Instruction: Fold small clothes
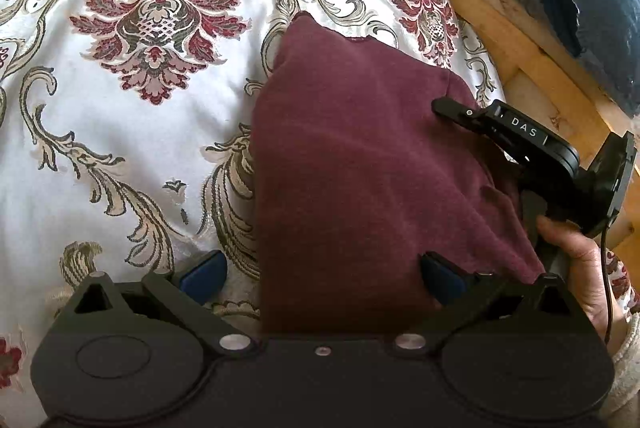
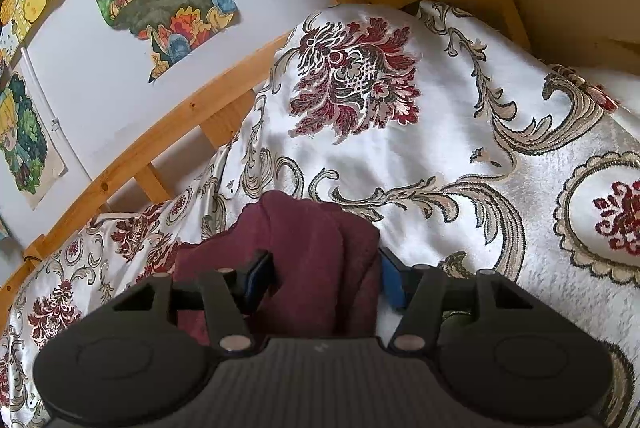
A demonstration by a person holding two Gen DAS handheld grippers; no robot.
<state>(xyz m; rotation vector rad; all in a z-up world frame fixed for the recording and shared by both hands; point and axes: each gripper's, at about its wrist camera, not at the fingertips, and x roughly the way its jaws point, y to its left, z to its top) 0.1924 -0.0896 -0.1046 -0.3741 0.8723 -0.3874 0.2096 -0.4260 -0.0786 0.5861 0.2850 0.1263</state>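
My left gripper (image 1: 320,278) tilts down, jaws wide apart over the maroon garment (image 1: 360,167); my right gripper (image 2: 324,278) nearly level, half-open, a cloth fold between its pads, contact unclear.

A maroon garment (image 1: 352,155) lies folded flat on the patterned bedspread (image 1: 120,131), its far edge bunched, near the bed's right side.

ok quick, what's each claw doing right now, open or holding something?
Left claw: open, edge of the maroon cloth lying between its pads, not pinched.
Right claw: partly closed around a fold of the cloth; whether it is truly gripped cannot be told.
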